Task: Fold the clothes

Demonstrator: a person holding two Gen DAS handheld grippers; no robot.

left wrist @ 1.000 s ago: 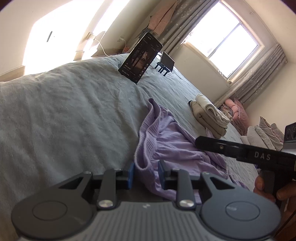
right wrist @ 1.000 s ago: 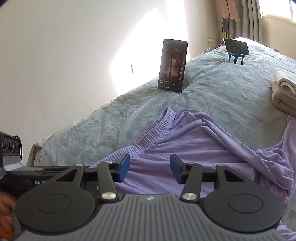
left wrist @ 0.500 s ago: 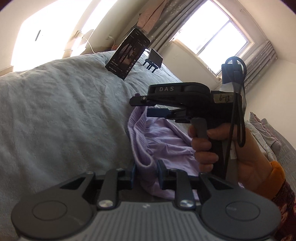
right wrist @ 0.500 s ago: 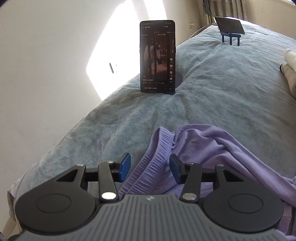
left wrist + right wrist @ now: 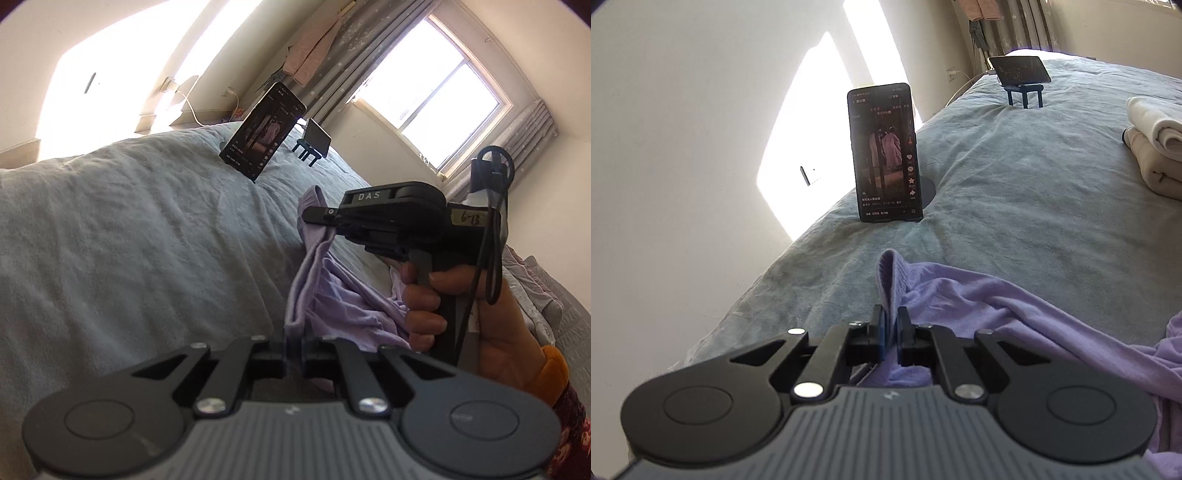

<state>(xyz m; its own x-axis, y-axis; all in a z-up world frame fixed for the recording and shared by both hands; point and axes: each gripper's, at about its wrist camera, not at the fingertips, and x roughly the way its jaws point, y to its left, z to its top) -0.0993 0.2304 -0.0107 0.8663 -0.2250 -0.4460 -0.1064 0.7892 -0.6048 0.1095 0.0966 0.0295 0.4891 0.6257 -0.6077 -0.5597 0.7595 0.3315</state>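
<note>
Your left gripper [image 5: 294, 341] has its jaws nearly together and closing, with a fold of the lilac garment [image 5: 343, 295] pinched between the pads at the near edge of the bed. From that pinch the cloth runs up and away as a taut band to your right gripper [image 5: 332, 227], which sits further off and to the right, held in your right hand [image 5: 461, 299] with an orange cuff at the wrist. In its own camera your right gripper [image 5: 891, 334] is likewise closing down to a narrow gap, and the ribbed waistband of the lilac garment [image 5: 979, 291] stands up between its pads in a small upright loop. The rest of the garment trails in loose folds to the right across the grey-green bedspread [image 5: 1015, 184]. Beyond it, towards the far side of the bed, a phone [image 5: 882, 151] stands upright on a round stand with its screen lit. A second phone [image 5: 1021, 70] rests on a small blue stand further back. A stack of folded cream clothes [image 5: 1152, 144] lies at the right.
</note>
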